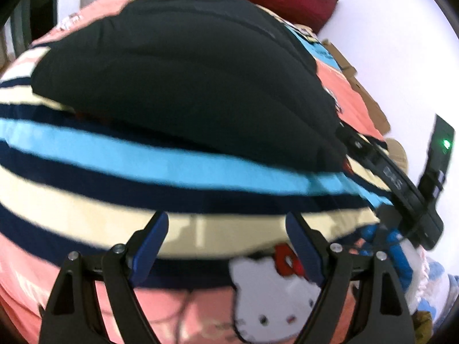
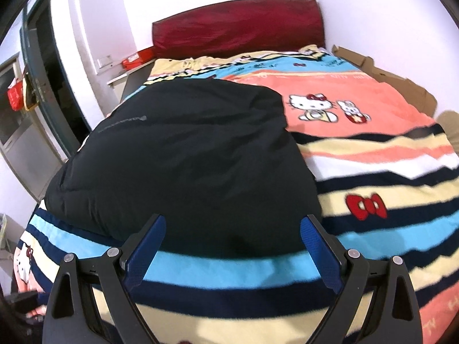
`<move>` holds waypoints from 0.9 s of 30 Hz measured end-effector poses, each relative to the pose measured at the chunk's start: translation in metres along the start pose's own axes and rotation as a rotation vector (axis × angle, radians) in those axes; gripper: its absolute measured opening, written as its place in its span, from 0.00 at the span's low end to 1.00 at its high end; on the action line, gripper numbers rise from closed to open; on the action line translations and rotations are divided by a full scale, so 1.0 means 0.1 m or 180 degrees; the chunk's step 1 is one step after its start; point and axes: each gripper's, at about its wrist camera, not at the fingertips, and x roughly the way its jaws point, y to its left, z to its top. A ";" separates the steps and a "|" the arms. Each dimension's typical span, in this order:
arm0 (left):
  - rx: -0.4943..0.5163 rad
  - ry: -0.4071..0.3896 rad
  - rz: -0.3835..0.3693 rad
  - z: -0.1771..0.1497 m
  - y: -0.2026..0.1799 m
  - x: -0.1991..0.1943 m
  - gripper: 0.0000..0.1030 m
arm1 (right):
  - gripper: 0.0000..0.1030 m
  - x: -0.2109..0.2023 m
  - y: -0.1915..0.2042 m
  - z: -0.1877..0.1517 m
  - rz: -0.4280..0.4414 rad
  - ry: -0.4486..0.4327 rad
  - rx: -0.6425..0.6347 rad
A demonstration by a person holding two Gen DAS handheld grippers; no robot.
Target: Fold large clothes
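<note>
Bedding fills both views: a striped cartoon-cat blanket (image 2: 373, 154) covers the bed, the landmark for everything else. On the blanket, toward the bed's left half and well short of the dark red headboard (image 2: 238, 25), lies a black padded garment (image 2: 189, 154) as a compact, puffy block, seemingly already folded, though final tidying may remain. The right gripper (image 2: 232, 246) hovers near the garment's closest edge, fingers wide apart, holding nothing. The left gripper (image 1: 226, 246) hangs over blanket stripes, equally spread and empty.
</note>
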 end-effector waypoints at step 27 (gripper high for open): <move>0.0428 -0.0682 0.0833 2.86 0.69 1.07 0.81 | 0.94 1.79 0.69 1.64 0.0477 0.0150 -0.0318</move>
